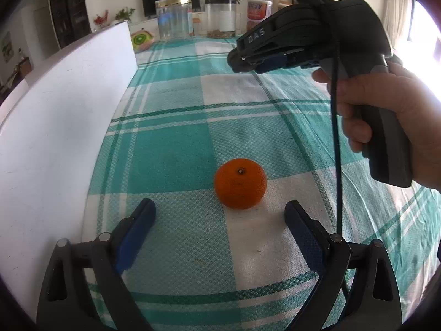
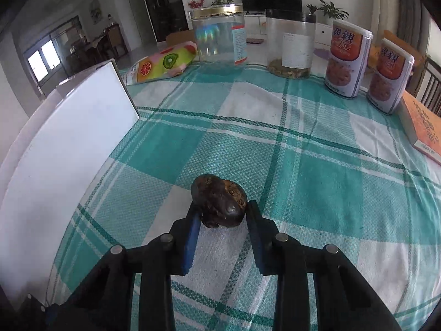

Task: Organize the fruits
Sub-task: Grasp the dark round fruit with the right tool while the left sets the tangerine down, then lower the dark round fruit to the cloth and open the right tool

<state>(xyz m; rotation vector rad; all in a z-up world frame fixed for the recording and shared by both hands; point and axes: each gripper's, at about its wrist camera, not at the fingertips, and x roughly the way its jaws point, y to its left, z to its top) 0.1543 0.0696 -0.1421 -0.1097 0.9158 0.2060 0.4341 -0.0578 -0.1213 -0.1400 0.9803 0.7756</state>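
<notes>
An orange (image 1: pixel 240 183) rests on the teal-and-white checked cloth (image 1: pixel 171 151), just beyond the tips of my left gripper (image 1: pixel 220 208). That gripper stands wide open with nothing between its blue pads. In the right wrist view my right gripper (image 2: pixel 223 209) is shut on a dark brown, wrinkled fruit (image 2: pixel 217 201), held between its pads low over the cloth. The left wrist view also shows the right gripper's body (image 1: pixel 303 35) at the upper right, with a hand (image 1: pixel 372 104) around its handle; the dark fruit is hidden there.
A white box wall (image 2: pixel 69 138) runs along the left side. At the table's far end stand a clear gold-lidded jar (image 2: pixel 219 35), a black-lidded jar (image 2: pixel 290 44), two snack cans (image 2: pixel 347 60) and a fruit-print bag (image 2: pixel 162 64). An orange book (image 2: pixel 421 129) lies at the right.
</notes>
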